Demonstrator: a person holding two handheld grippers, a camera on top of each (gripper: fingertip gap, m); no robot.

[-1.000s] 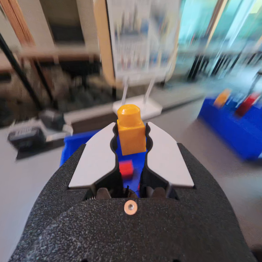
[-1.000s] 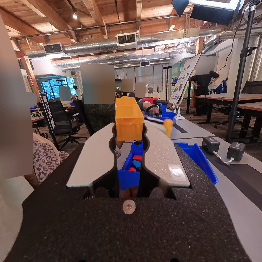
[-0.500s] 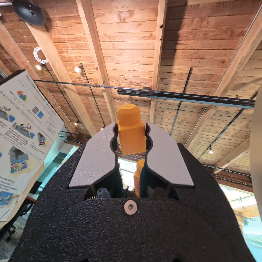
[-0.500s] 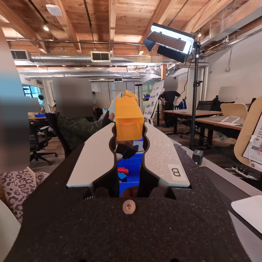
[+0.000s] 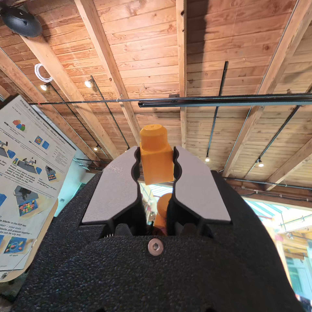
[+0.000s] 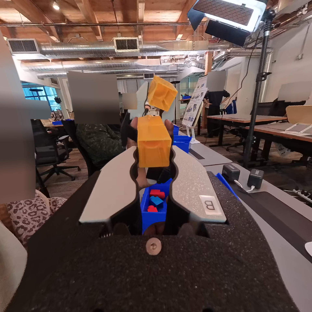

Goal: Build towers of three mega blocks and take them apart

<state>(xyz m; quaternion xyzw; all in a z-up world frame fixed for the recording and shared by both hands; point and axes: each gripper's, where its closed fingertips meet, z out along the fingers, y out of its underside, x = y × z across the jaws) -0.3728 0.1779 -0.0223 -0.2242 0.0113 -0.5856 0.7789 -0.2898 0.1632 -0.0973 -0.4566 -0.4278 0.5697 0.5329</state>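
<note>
So both grippers are up in the air, each clamped on an orange mega block. Taking the blue bin (image 6: 152, 217) as the landmark: the right gripper (image 6: 154, 152) sits just above its near end, jaws closed snug on the sides of its orange block (image 6: 152, 143), hollow underside facing the camera. Down in the bin are loose red blocks (image 6: 157, 194) and a blue block (image 6: 157, 201). Farther out and higher above the bin, the left gripper (image 6: 148, 94) holds the second orange block (image 6: 162, 94) tilted, open socket angled down toward the first one's stud end. From the left wrist view that gripper (image 5: 156, 160) is pinched shut on its block (image 5: 156, 162), stud pointing at the wooden ceiling (image 5: 152, 50), instruction poster (image 5: 25, 177) off to one side.

My guess: this is the join step. The two aren't touching yet and aren't lined up, so I'd level the tilted block first, get socket square over stud, then press straight along the axis so it doesn't seat crooked
</note>
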